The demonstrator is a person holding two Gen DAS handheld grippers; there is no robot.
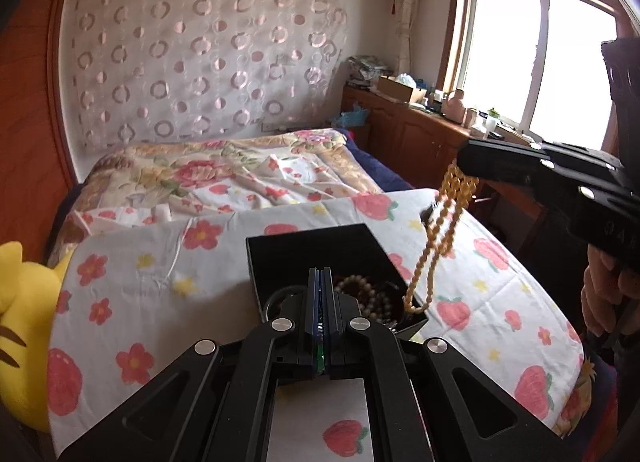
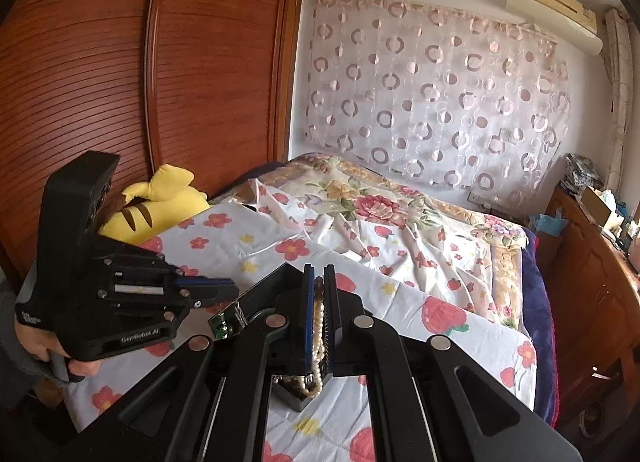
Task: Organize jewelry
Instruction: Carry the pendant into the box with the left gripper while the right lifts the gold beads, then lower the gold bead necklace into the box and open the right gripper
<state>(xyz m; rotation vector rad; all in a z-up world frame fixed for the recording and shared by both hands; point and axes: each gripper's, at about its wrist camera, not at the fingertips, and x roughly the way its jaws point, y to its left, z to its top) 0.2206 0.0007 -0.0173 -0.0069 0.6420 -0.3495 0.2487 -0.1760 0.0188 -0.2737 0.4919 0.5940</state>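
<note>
Above the black box (image 1: pixel 320 258) near the bed's (image 1: pixel 160 262) front edge, your right gripper's (image 1: pixel 466 165) jaws pinch the amber necklace (image 1: pixel 436 238), your left gripper's (image 1: pixel 319 294) jaws closed on something green; its dangling loops could snag the rim.

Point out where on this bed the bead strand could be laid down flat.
Bare sheet lies between the black box and the yellow plush. Another patch runs right of the box to the bed's edge, under the right gripper and its amber strand. The box itself is crowded with bracelets.
</note>
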